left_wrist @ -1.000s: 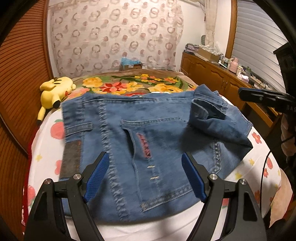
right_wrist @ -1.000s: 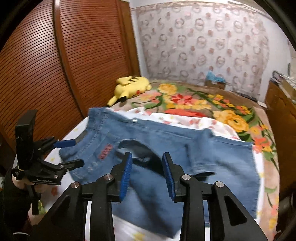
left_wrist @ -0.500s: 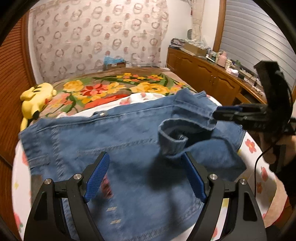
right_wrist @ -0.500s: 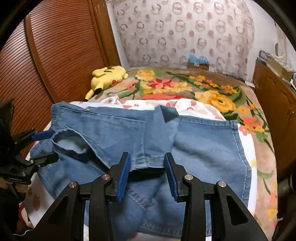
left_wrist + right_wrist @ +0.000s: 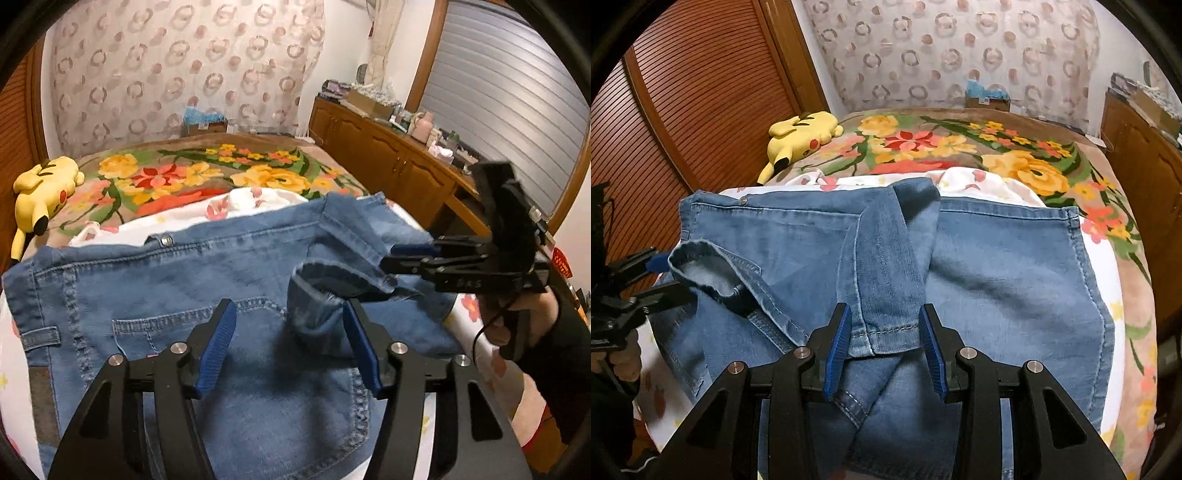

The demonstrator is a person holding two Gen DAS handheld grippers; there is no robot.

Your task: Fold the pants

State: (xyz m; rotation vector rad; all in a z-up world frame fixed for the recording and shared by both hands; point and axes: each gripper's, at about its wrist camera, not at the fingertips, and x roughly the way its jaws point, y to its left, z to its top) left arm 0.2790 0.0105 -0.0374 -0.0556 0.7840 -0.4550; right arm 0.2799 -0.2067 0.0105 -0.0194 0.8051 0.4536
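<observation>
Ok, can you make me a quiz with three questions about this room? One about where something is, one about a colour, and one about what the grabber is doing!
1. Where is the yellow plush toy?
A. on the floor
B. on the flowery blanket, near the wooden doors
C. on top of a cupboard

2. What colour are the pads on the grabber fingers?
A. red
B. green
C. blue

3. What is the left gripper doing?
A. its fingers are spread apart
B. its fingers are pressed tight together
C. it is holding the plush toy

Answers: 1 B, the toy lies on the blanket's far corner by the doors. 2 C, both views show blue pads. 3 A, a wide gap shows between its fingers.
</observation>
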